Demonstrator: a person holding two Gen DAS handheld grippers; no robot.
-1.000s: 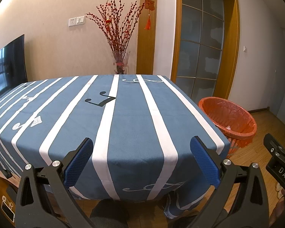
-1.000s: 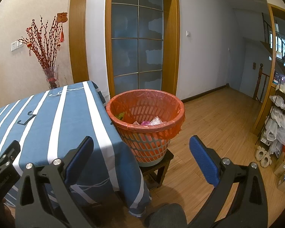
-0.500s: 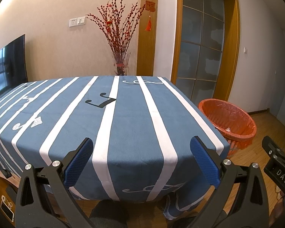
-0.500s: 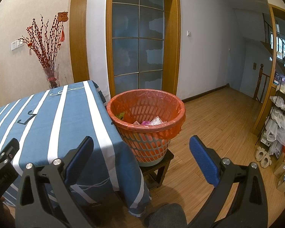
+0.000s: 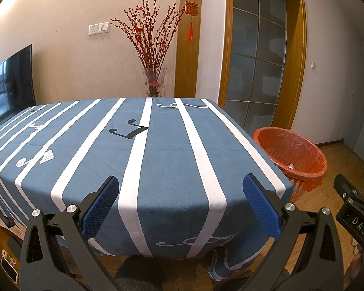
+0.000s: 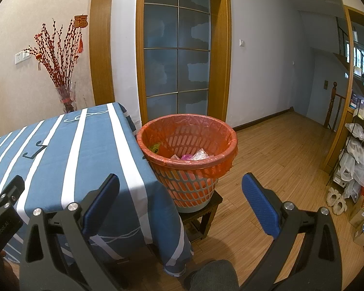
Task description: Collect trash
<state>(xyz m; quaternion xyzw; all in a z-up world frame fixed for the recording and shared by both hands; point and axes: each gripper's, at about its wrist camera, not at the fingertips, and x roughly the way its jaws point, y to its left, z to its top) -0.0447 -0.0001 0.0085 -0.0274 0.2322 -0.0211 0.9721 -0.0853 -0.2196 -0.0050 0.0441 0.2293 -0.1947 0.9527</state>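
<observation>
The left gripper [image 5: 180,208] is held low at the near edge of the tabletop [image 5: 167,160], and its two blue fingers [image 5: 100,207] stand wide apart with nothing between them. The tabletop carries a blue cloth with white stripes and some music-note figures.

The right gripper [image 6: 180,207] is also spread wide and empty, one finger over the corner of the cloth and the other over the wooden floor [image 6: 279,160]. It looks toward the trash basket [image 6: 189,186], which stands on a small dark stool [image 6: 206,215] just beside the right edge of the tabletop. The basket has an orange bag [image 6: 220,165] folded over its rim. Inside lie the pieces of trash [image 6: 189,155]: something clear and crumpled, something pink, and a green-yellow scrap near the left wall.

Behind the tabletop, a glass vase with red branches [image 5: 154,55] stands against the wall, and a dark screen [image 5: 11,84] is at the far left.
</observation>
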